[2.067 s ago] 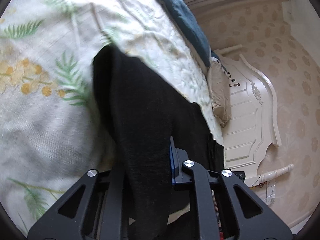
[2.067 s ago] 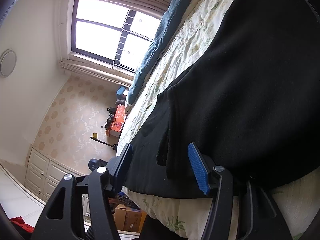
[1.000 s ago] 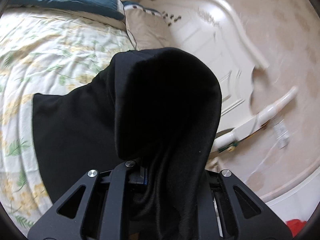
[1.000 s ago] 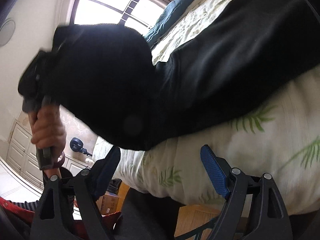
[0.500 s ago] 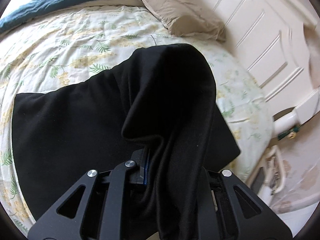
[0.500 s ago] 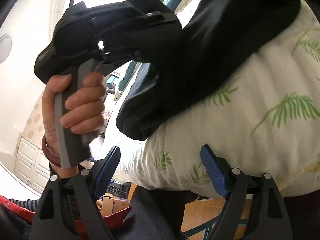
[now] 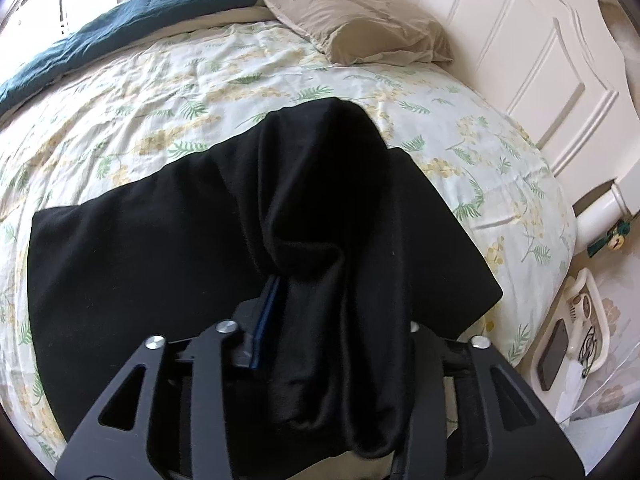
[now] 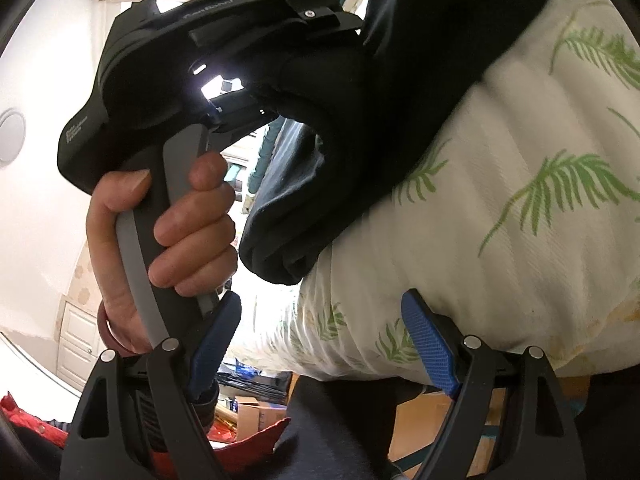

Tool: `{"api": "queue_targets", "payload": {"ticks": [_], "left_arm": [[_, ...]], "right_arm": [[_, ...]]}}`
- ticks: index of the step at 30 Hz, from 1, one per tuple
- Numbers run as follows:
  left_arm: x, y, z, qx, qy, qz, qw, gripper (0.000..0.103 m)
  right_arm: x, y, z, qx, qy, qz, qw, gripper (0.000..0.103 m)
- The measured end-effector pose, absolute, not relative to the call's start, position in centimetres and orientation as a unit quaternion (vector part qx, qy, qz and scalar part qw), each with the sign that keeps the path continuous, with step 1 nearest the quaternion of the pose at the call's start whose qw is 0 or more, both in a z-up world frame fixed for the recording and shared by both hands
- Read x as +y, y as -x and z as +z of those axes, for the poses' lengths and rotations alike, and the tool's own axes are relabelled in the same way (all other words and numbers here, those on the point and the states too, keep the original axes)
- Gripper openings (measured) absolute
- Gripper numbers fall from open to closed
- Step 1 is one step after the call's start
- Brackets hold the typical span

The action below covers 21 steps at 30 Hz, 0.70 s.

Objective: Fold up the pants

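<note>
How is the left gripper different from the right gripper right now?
The left gripper has black pants bunched between its fingers; the right gripper has nothing between its fingers. The left gripper's jaws have just been opening and stand narrower; the right gripper's stand wide. The left gripper is over the bed; the right gripper is at the bed's edge. Both have blue pads.

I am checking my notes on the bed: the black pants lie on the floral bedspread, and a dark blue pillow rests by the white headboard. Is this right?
Not quite. In the left wrist view the pillow by the white headboard is beige, not dark blue; the dark blue thing is a blanket along the far side. The black pants do lie on the floral bedspread.
</note>
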State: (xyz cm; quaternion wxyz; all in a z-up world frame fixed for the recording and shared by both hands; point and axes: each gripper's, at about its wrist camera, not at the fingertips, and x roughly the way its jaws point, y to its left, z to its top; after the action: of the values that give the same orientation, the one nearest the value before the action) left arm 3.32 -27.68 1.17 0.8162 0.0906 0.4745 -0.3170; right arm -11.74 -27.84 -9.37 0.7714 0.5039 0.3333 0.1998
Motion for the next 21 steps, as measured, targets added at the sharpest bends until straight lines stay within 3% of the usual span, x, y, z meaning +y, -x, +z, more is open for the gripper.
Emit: {"api": "queue_targets", "payload": {"ticks": [2, 5, 9, 16, 21], "left_arm": [[-28.0, -2.9, 1.3, 0.468, -0.097, -0.326, 0.816, 0.056], [-28.3, -2.2, 1.3, 0.460, -0.104, -0.332, 0.817, 0.066], [-27.5, -1.2, 1.9, 0.457, -0.084, -0.353, 0.812, 0.070], [-22.8, 1.1, 4.5, 0.417, -0.016, -0.399, 0.817, 0.090], [-15.7, 1.0, 5.4, 0.389, 0.036, -0.368, 0.844, 0.092]], "right_arm": [[-27.9, 12.0, -9.2, 0.335, -0.502, 0.195, 0.773, 0.081], [-28.5, 12.7, -9.2, 0.334, -0.505, 0.184, 0.775, 0.081], [-28.7, 13.3, -9.6, 0.332, -0.516, 0.168, 0.772, 0.081], [-29.3, 14.0, -8.8, 0.335, -0.506, 0.145, 0.782, 0.081], [-30.7, 14.6, -6.3, 0.318, -0.485, 0.115, 0.806, 0.081]]}}
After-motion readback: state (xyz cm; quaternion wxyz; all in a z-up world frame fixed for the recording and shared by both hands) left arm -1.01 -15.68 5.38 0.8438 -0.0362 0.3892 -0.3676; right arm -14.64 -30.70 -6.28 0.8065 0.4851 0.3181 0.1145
